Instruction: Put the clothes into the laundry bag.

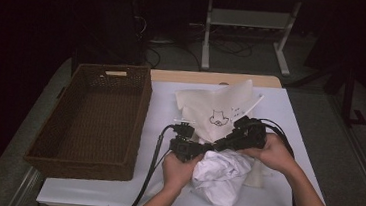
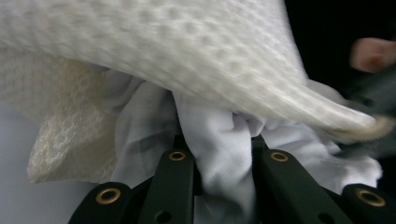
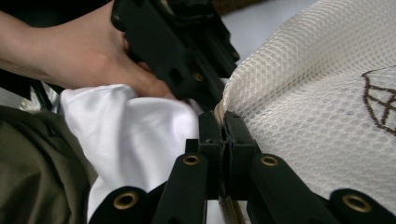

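A cream mesh bag [image 1: 219,104] with a small dark drawing lies on the white table [image 1: 295,118]. A crumpled white garment [image 1: 222,175] bulges at its near opening. My left gripper [image 1: 203,149] is shut on a fold of the white garment [image 2: 215,135], under the bag's lifted mesh [image 2: 187,51]. My right gripper [image 1: 219,143] comes in from the right. In the right gripper view my right gripper [image 3: 223,123] is shut on the mesh bag's [image 3: 317,93] corded rim. The left gripper [image 3: 182,51] is close behind it, above the garment [image 3: 135,130].
A dark wicker basket [image 1: 142,114] with nothing in it stands on the left of the table. Cables trail from both grippers off the near table edge. Beyond the table is a dark floor with a white desk frame [image 1: 207,40].
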A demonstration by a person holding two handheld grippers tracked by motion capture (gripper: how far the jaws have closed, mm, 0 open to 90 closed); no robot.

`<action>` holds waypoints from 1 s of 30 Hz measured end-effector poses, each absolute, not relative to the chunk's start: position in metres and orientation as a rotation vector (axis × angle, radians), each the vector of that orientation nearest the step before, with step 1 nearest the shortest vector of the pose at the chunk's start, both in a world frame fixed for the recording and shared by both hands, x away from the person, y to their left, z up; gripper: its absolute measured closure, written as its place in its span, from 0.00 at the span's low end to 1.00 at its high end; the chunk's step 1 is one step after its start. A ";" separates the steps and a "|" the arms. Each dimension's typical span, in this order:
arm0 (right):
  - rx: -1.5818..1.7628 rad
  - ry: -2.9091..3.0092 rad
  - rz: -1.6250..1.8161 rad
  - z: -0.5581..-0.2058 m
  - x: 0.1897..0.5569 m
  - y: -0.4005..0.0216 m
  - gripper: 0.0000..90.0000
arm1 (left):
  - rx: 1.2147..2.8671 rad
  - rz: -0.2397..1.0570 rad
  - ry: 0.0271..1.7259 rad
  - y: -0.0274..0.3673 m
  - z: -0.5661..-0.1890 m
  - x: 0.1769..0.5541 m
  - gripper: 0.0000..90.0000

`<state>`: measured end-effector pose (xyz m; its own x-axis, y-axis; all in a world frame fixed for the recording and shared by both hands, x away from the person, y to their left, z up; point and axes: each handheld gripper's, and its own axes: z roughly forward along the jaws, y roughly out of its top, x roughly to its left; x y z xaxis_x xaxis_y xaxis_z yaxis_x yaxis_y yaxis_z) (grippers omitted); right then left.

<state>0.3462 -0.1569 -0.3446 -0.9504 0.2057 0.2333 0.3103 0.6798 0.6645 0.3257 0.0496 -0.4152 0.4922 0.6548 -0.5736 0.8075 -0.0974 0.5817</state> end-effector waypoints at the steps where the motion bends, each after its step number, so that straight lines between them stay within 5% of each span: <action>1: -0.445 -2.762 -1.102 -0.348 0.348 -0.158 0.97 | 1.825 -0.194 1.233 0.048 -0.418 0.328 0.88; 4: -0.505 -2.722 -1.093 -0.362 0.357 -0.166 0.97 | 1.849 -0.225 1.222 0.052 -0.417 0.330 0.82; 10: -0.520 -2.712 -1.105 -0.365 0.361 -0.170 0.96 | 1.912 -0.272 1.176 0.078 -0.393 0.325 0.53; 13: -0.525 -2.725 -1.092 -0.363 0.361 -0.168 0.96 | 1.937 -0.407 1.137 0.083 -0.380 0.323 0.40; 22: -0.527 -2.735 -1.074 -0.363 0.364 -0.161 0.96 | 2.152 -0.480 1.079 0.049 -0.405 0.309 0.30; 24: -0.523 -2.737 -1.067 -0.364 0.364 -0.160 0.96 | 2.202 -0.423 1.077 0.036 -0.415 0.305 0.36; 28: -0.521 -2.748 -1.056 -0.364 0.362 -0.161 0.96 | 2.190 -0.257 1.061 0.028 -0.424 0.305 0.80; 30: -0.518 -2.752 -1.068 -0.361 0.361 -0.163 0.96 | 2.057 -0.279 1.111 0.036 -0.426 0.311 0.89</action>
